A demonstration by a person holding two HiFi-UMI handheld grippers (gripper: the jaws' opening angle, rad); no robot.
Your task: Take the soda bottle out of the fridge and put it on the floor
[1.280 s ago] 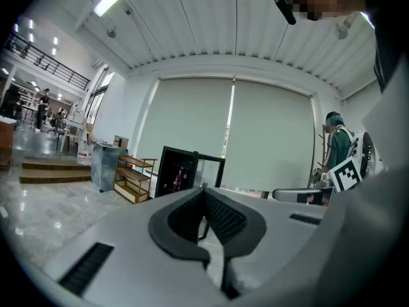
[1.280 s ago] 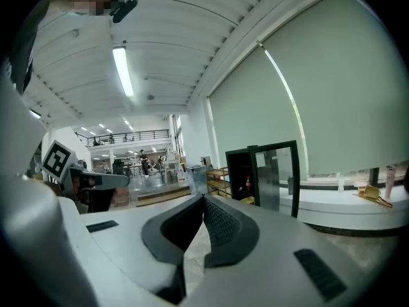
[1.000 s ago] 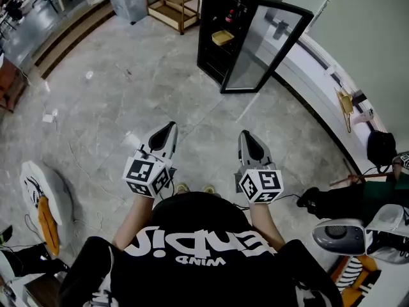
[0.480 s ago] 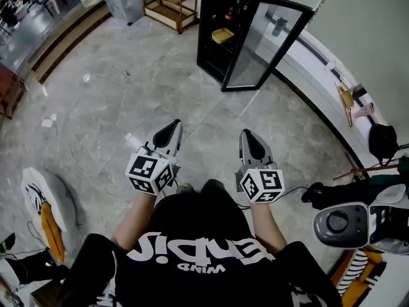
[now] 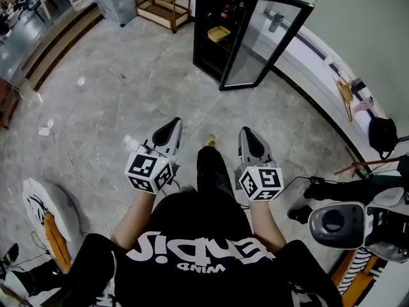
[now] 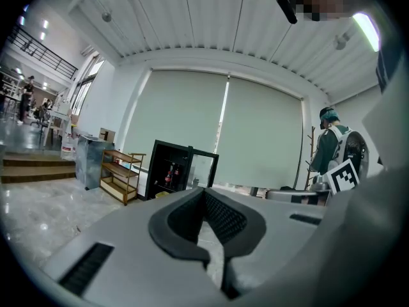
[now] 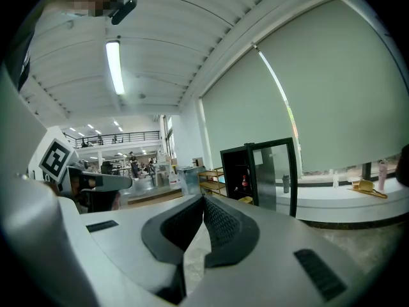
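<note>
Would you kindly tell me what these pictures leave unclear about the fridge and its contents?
- Soda bottles: tiny in all three views; count and labels unreadable.
- Fridge bottom shelf: dark in the head view; partly behind the left claw in the left gripper view.
- Yellow item on a shelf: too small to identify.

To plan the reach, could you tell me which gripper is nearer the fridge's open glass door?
Right. In the head view the right gripper is almost straight below the glass door, well short of it; the left gripper is farther off, down-left.
</note>
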